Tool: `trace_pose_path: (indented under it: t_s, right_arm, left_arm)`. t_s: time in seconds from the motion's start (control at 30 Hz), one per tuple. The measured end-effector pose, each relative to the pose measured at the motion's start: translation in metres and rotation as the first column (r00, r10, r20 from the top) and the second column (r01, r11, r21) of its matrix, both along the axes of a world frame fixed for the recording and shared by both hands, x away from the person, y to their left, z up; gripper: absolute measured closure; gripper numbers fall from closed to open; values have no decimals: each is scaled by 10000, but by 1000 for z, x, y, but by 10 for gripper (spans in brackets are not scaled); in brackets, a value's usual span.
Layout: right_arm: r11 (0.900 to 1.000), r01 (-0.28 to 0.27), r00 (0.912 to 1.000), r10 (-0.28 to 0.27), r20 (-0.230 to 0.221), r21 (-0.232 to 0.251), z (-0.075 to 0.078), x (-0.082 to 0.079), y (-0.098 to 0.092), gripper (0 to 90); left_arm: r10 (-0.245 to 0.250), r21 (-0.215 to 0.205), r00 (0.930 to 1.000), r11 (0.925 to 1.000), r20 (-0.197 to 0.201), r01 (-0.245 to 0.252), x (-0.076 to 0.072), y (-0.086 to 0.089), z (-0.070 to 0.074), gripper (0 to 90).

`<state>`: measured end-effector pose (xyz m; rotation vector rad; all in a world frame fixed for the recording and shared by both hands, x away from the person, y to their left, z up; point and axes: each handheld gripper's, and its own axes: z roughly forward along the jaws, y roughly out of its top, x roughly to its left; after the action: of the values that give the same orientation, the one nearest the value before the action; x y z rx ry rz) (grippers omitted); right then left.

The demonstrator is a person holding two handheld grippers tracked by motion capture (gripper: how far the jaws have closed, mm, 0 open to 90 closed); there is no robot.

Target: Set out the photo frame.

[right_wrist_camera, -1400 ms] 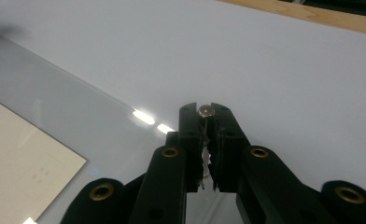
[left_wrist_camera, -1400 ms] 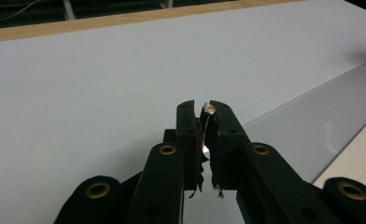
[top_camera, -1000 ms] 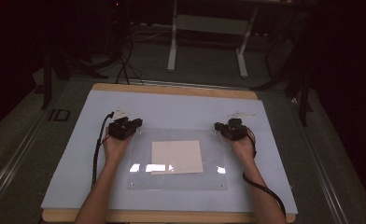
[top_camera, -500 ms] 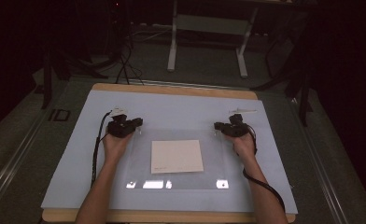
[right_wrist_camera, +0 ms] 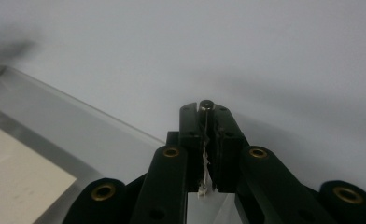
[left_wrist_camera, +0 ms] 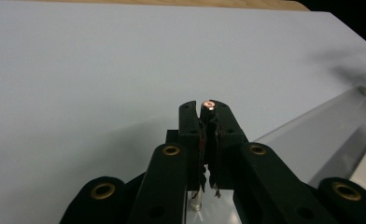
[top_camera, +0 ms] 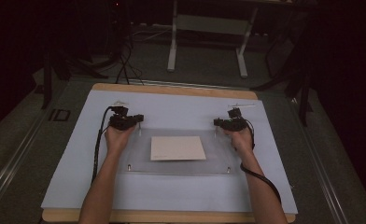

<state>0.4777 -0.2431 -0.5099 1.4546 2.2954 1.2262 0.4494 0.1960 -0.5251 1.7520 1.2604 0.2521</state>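
Lifting clear plate (top_camera: 174, 154) farther away, claws (top_camera: 133, 119) clamped

From my seat the room around the table (top_camera: 172, 91) is nearly black, while its mat (top_camera: 69, 172) is evenly lit. Soft shadows fall on that mat; close jaws look slightly blurred, I think.

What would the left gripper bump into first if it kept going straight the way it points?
Probably nothing soon: the left gripper, shut on a small metal post, points across the bare pale blue mat toward the table's wooden far edge. Depth is hard to judge.
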Motion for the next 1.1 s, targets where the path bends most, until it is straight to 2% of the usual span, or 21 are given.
trace_pose_path:
  t_s: [0.1, 0.17, 0.3, 0.43, 0.53, 0.63, 0.77, 0.87, 1.03, 1.1]
  right_arm:
    - [9999, 79, 9999, -80, -125, -66, 1, 3, 1, 841]
    - [9993, 353, 9988, -357, -321, -119, 1, 6, 1, 772]
    - [9971, 637, 9977, -646, -198, -425, 7, 2, -1, 686]
    - [9980, 299, 9996, -297, 42, -551, 20, -9, -4, 653]
    - [9991, 48, 9998, -39, 211, -420, 29, -17, -6, 642]
    - [9981, -515, 9981, 526, 336, -328, 38, -28, -4, 636]
    - [9929, -1174, 9921, 1182, 414, -209, 46, -44, 0, 667]
    - [9875, -1577, 9863, 1577, 480, -35, 52, -54, 2, 744]
    - [9800, -1970, 9783, 1984, 594, -282, 61, -70, 8, 889]
    - [9750, -2197, 9732, 2214, 623, -331, 65, -75, 11, 897]
  left_arm:
    - [290, -88, 9991, 9995, -320, -293, 5, -2, 1, 854]
    - [531, -90, 9971, 9985, -544, -537, 8, -4, 1, 855]
    - [687, -244, 9957, 9972, -626, -703, 10, -4, 0, 854]
    - [671, -217, 9959, 9974, -611, -685, 10, -4, 0, 854]
    - [678, -156, 9958, 9975, -619, -689, 9, -5, 0, 854]
    - [726, -136, 9952, 9972, -658, -736, 10, -5, 1, 854]
    - [741, -156, 9950, 9970, -673, -753, 10, -5, 0, 854]
    - [748, -167, 9948, 9970, -688, -761, 10, -5, 0, 854]
    - [751, -155, 9947, 9970, -700, -763, 10, -6, 0, 854]
    - [745, -157, 9948, 9970, -698, -757, 10, -5, 0, 854]
